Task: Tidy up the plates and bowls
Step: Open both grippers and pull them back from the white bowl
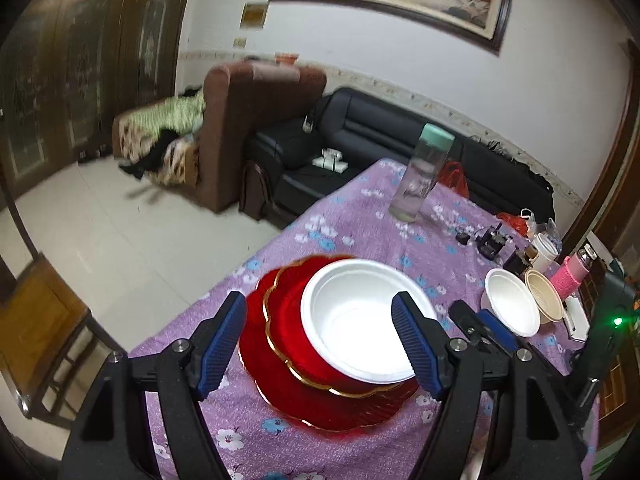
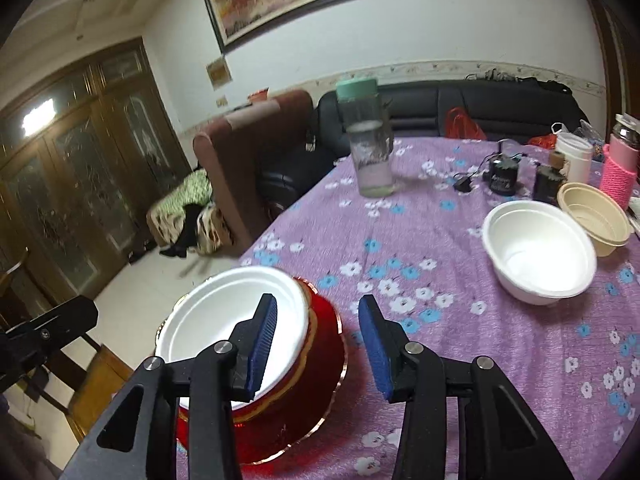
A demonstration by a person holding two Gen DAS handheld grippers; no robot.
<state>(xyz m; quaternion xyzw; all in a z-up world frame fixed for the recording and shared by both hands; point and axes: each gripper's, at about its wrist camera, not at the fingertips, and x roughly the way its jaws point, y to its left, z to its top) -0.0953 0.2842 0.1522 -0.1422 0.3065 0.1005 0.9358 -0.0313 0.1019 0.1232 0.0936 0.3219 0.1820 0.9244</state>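
Two red plates with gold rims are sitting stacked, the smaller on the larger, close to the table's near left edge, on a purple flowered cloth. A white bowl is resting on top of them, pushed toward the right side of the stack rather than centred. In the right wrist view the stack appears to be reaching, perhaps passing, the table's left edge, though the fisheye makes this hard to judge.

The left gripper is hanging over the stack with its jaws standing wide, one on each side of the white bowl, pressing on nothing. The right gripper is also open and empty; its left finger is showing in front of the bowl and its right finger over bare cloth, with the red rim between them.

A second white bowl is sitting further right, touching a beige bowl that is leaning near the far right edge. A clear bottle with a green cap is standing toward the far edge.

The likely risks: a nudge from either gripper could be sliding the off-centre bowl off the plates, or pushing the whole stack over the left edge. The smooth plates may also be slipping on each other if bumped.
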